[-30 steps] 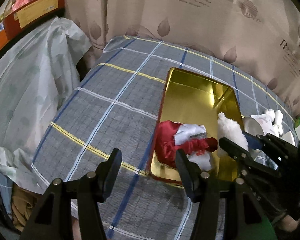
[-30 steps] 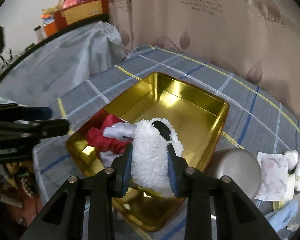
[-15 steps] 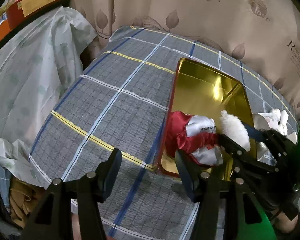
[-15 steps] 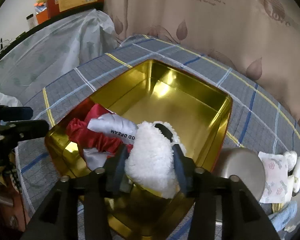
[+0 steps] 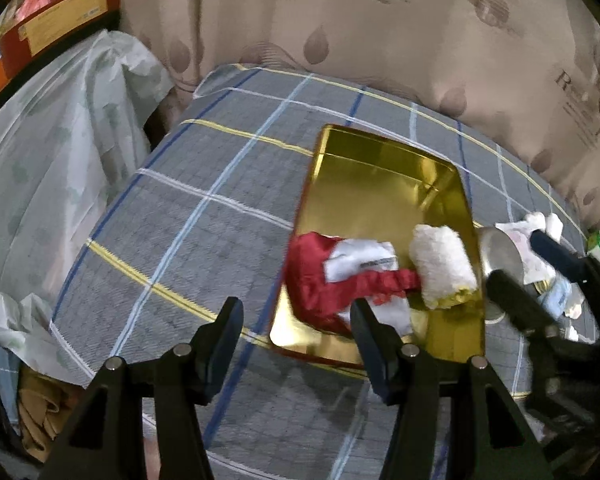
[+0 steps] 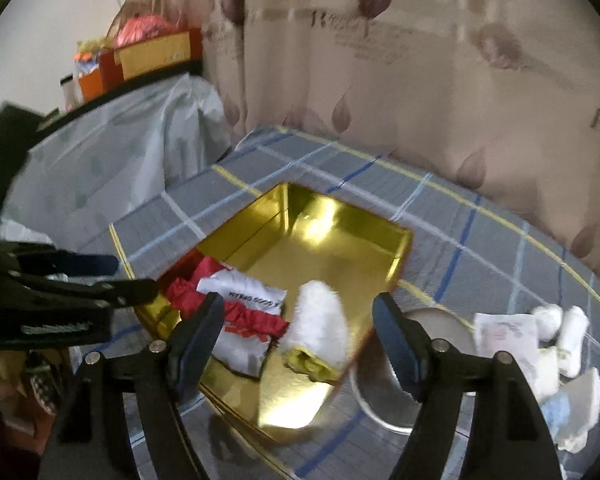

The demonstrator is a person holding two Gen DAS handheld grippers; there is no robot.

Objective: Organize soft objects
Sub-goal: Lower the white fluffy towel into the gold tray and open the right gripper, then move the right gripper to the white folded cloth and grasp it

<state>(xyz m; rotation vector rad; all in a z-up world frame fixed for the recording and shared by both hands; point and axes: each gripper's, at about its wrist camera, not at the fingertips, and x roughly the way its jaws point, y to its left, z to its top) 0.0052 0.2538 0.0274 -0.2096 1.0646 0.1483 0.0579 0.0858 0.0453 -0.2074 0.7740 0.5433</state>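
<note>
A gold tin box (image 5: 380,184) (image 6: 328,248) sits open on the checked tablecloth. In its near end lie a red and white cloth pouch (image 5: 320,276) (image 6: 244,292) and a white fluffy roll (image 5: 442,264) (image 6: 320,320), side by side. My right gripper (image 6: 298,304) (image 5: 514,256) hovers above the roll. Its jaws are opening, the pads are clear of the roll, and it holds nothing. My left gripper (image 5: 296,312) (image 6: 128,276) is open and empty over the tin's near left corner.
A round silver metal piece (image 6: 416,320) (image 5: 496,248) lies just right of the tin. Past it sit a patterned packet (image 6: 504,332) and small white soft items (image 6: 556,328). Plastic-covered furniture (image 5: 40,152) stands left, a curtain behind.
The right gripper opened and let go of the white fluffy roll, which now rests in the tin beside the red pouch. That gripper has drawn up and back. The left gripper stays open.
</note>
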